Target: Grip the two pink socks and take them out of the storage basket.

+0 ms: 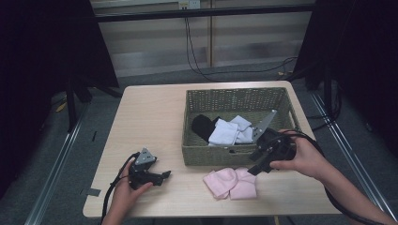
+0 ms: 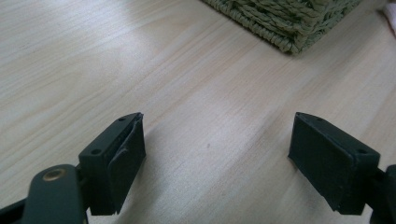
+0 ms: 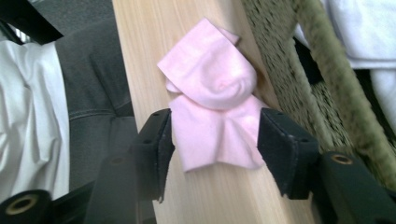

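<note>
My right claw (image 3: 215, 144) is spread wide around the pink socks (image 3: 212, 121) on the table (image 1: 155, 117) – just beside the basket (image 1: 206, 157); my left claw (image 2: 215, 154) is open – holding nothing

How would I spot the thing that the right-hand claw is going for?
Find the woven basket on the wooden table. Just outside its near wall lies a pink folded sock bundle, with the open right gripper straddling it. It is the only pink piece; the white and black ones lie inside the basket.
</note>
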A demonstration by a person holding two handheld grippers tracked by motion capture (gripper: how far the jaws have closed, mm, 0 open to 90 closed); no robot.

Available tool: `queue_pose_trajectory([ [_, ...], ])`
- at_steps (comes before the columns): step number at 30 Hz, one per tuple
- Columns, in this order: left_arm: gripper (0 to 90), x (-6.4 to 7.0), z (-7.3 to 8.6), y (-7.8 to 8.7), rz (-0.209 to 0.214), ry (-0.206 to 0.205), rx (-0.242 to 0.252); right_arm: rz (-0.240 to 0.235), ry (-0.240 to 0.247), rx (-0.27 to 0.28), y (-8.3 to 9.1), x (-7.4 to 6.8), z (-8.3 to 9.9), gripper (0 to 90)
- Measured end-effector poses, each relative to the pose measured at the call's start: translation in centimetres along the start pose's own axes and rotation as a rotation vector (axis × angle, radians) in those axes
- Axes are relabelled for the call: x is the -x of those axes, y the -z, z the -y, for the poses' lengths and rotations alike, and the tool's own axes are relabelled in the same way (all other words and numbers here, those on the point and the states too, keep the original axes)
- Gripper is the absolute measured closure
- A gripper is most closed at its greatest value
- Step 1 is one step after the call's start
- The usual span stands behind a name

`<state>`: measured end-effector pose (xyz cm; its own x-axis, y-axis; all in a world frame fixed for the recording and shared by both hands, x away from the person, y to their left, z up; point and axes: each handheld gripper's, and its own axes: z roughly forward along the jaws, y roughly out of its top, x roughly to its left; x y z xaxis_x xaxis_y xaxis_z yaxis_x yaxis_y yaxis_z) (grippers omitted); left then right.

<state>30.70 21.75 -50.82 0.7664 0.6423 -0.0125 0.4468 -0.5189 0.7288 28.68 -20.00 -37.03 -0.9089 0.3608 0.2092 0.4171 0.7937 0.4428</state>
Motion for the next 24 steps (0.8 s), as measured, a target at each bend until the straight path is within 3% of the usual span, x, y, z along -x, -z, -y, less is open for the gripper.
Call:
queue_pose_trajectory([
  [4, 18.0, 0.0, 0.0, 0.0, 0.000, 0.000, 0.000, 0.051, -0.007, -0.016, 0.1, -0.1, 1.4, 36.0],
  [8, 18.0, 0.0, 0.0, 0.0, 0.000, 0.000, 0.000, 0.039, -0.024, 0.007, -0.1, 0.2, 2.5, 34.5],
  [15, 18.0, 0.0, 0.0, 0.0, 0.000, 0.000, 0.000, 0.097, -0.048, 0.001, -0.9, 0.4, 5.2, 32.0],
  [24, 18.0, 0.0, 0.0, 0.0, 0.001, 0.001, 0.000, 0.092, -0.085, 0.032, -2.3, 0.8, 8.0, 29.9],
])
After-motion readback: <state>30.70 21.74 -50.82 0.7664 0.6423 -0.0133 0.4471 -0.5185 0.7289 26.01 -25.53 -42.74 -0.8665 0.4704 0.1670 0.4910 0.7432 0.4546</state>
